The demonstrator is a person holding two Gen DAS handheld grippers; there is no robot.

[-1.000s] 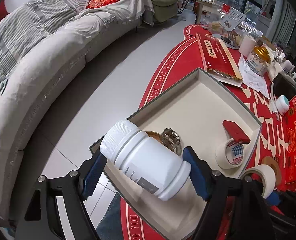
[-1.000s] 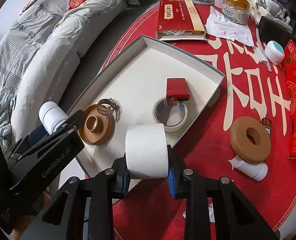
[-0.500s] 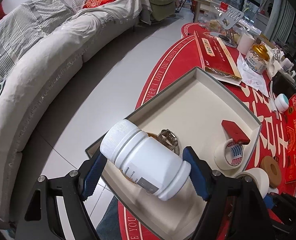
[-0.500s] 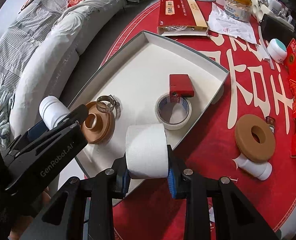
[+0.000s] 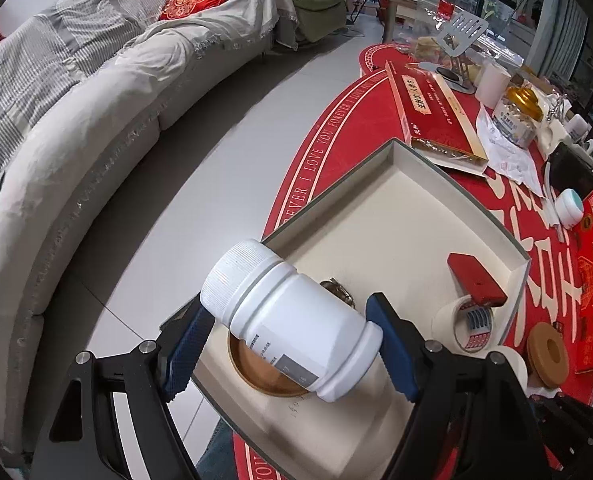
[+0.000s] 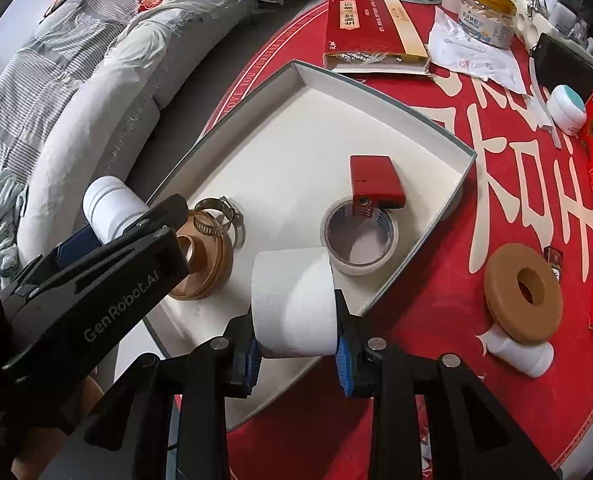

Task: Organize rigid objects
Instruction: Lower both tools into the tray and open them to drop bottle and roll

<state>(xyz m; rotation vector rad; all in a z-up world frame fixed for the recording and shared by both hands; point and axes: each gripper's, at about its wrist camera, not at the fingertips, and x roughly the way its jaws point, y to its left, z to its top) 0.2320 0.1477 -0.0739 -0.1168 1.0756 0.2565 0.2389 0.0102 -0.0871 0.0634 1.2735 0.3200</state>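
Red-clothed surface [image 6: 436,280] carries the tray [image 6: 396,108]; little has shifted in a second. Left gripper [image 5: 292,344] still clamps the white bottle [image 5: 292,324] and right gripper [image 6: 296,348] the paper roll [image 6: 294,304], both poised over the tray's near end, unreleased.

On the side of your left gripper [image 6: 108,280], as the right wrist camera sees it, you can read "GenRobot.AI" in pale letters. Around the rim of the red tablecloth [image 5: 328,152] runs "FOREVER I LOVE YOU FOREVER" in light capitals, and large cream Chinese characters cover its middle, too cut off to read. The white bottle [image 5: 292,320] in your left gripper carries a label with small print that is too fine to make out, and the long red box [image 5: 432,112] bears a column of Chinese characters that you cannot read either.
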